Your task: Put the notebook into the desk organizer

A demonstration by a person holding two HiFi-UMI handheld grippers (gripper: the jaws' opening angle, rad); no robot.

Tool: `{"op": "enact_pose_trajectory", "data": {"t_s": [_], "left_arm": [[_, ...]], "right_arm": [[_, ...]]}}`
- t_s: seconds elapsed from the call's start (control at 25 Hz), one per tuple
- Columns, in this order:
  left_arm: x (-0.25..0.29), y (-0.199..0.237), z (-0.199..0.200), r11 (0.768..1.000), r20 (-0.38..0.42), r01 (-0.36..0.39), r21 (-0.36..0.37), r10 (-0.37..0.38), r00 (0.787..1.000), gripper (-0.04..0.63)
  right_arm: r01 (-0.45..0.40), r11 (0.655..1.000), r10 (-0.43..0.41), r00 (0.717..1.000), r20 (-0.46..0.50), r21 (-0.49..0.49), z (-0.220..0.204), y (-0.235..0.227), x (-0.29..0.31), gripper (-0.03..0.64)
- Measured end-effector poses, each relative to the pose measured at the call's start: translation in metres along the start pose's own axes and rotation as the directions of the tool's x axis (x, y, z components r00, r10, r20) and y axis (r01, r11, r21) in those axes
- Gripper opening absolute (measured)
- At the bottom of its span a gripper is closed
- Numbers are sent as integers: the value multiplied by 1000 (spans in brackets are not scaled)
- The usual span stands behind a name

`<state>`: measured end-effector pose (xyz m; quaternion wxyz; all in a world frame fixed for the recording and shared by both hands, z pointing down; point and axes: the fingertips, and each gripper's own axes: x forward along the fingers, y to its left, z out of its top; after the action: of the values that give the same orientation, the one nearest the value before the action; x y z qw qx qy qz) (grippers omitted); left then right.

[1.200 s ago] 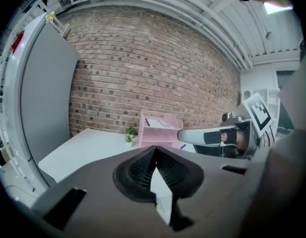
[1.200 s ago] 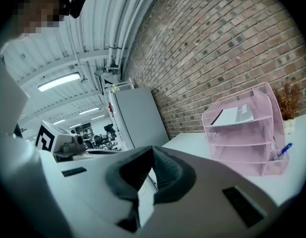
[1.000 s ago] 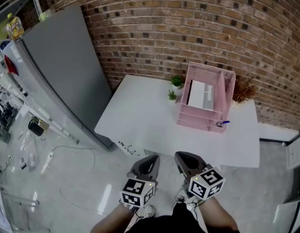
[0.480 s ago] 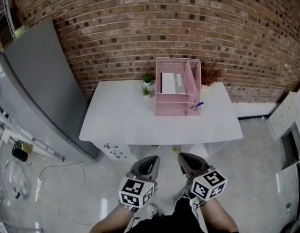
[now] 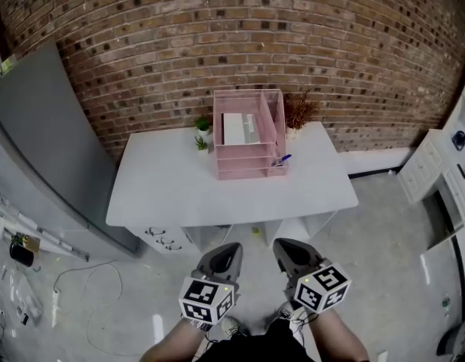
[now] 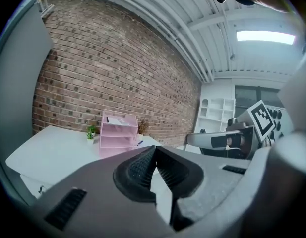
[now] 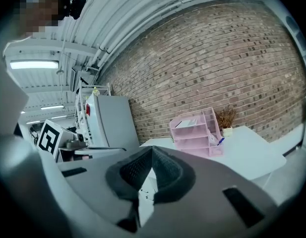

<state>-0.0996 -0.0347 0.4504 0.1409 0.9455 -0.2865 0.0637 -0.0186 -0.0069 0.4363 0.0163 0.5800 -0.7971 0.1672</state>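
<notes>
A pink desk organizer (image 5: 248, 151) stands at the back of the white table (image 5: 164, 191), against the brick wall. The white and grey notebook (image 5: 241, 129) lies flat in its top tray. Both grippers hang low over the floor, well short of the table's front edge. My left gripper (image 5: 222, 256) is shut and holds nothing; my right gripper (image 5: 292, 253) is shut and holds nothing too. In the left gripper view the organizer (image 6: 118, 131) shows far beyond the closed tips (image 6: 155, 149). In the right gripper view the organizer (image 7: 195, 132) and notebook (image 7: 186, 122) show far past the closed tips (image 7: 152, 149).
Two small green plants (image 5: 203, 126) stand left of the organizer and a dried plant (image 5: 297, 111) right of it. A blue pen (image 5: 283, 158) sticks from its front corner. A grey cabinet (image 5: 36, 134) stands left of the table, white drawers (image 5: 428, 173) at right, cables (image 5: 81, 277) on the floor.
The view has swung, so the table and organizer now sit straight ahead and a little farther off. Both grippers stay shut and side by side, in the same place in the picture.
</notes>
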Motion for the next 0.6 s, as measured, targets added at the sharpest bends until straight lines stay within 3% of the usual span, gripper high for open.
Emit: {"op": "enact_pose_trajectory", "data": {"t_s": [0.6], "left_arm": [[-8, -2, -7, 999, -9, -36, 1, 36, 999, 6]], "right_arm": [[-40, 999, 40, 999, -6, 32, -13, 4, 2, 3]]}}
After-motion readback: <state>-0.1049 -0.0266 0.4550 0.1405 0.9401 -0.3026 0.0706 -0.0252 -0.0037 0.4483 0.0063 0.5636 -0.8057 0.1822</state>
